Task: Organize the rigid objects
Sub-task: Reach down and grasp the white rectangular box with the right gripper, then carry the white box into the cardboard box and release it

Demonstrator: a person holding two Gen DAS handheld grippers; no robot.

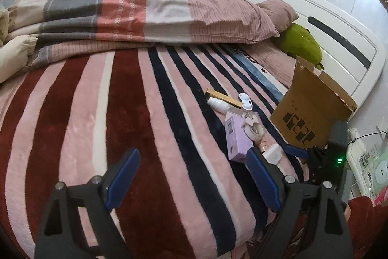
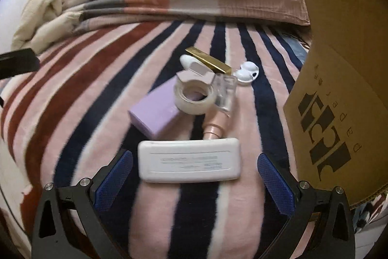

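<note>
As seen from the left wrist, the left gripper (image 1: 192,176) is held wide open over the striped plush blanket (image 1: 101,118) with nothing between its blue pads (image 1: 263,182). Off to its right, a small heap of hard items is gathered near the open brown cardboard box (image 1: 312,111): a lilac rectangular carton (image 1: 236,140), a clear tape roll in its dispenser (image 1: 254,129), a gold flat bar (image 1: 220,96), a small white bottle (image 1: 217,103) and a white twin-cup lens case (image 1: 246,102). A folded striped quilt (image 1: 126,9), a green plush toy (image 1: 300,43) and a white headboard (image 1: 322,28) are made out beyond, with cluttered shelves at the back of the room.

From the right wrist, the right gripper (image 2: 195,171) is also spread open, and the white rounded rectangular plastic case (image 2: 189,163) is framed between its pads, lying flat on the blanket; contact cannot be confirmed. The case is judged light, stiff and smooth, so slipping is the risk. A hold across its short ends is what the gripper is lined up for, though the narrower width would likely be surer. The soft blanket is expected to give under pressure. Behind the case, a pink tube (image 2: 214,125) lies against it, with the box standing close on the right.
</note>
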